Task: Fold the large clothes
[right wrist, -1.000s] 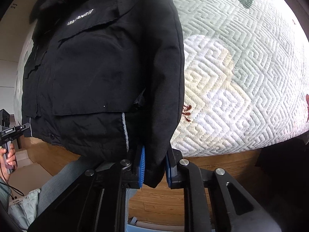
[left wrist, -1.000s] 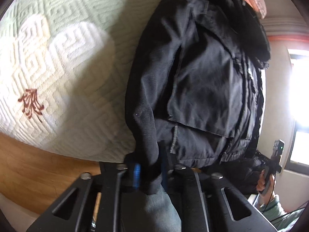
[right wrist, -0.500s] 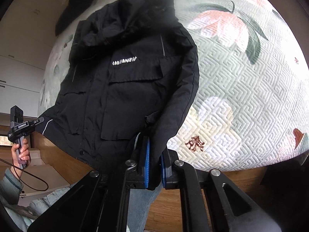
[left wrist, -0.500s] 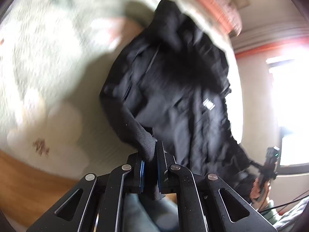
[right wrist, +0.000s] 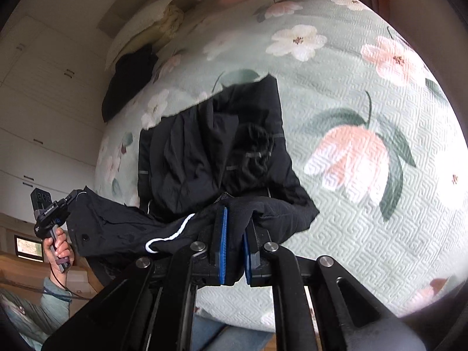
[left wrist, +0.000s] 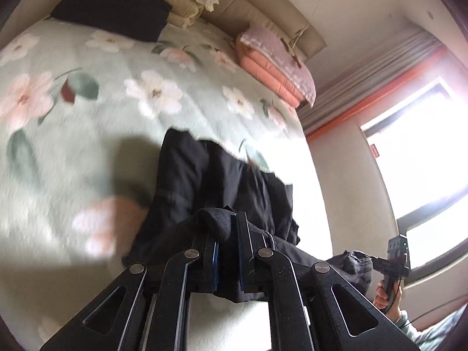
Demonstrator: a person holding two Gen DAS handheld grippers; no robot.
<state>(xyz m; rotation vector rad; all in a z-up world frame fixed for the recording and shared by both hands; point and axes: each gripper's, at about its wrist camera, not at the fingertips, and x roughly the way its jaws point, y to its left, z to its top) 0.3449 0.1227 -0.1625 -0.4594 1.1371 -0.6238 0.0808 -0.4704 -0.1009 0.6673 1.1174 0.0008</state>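
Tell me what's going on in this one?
A person is folding a black hooded jacket on a bed with a pale green floral quilt. The left gripper and the right gripper are each shut on a bunch of the jacket's fabric, with part of it doubled over on the quilt.

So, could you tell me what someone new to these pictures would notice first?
The black jacket stands out first, lying rumpled on the pale green floral bedspread near its front edge. Next, both grippers are shut on its fabric: the left gripper and the right gripper each pinch a black fold. At the head of the bed sits a folded pink quilt beside a dark folded garment.
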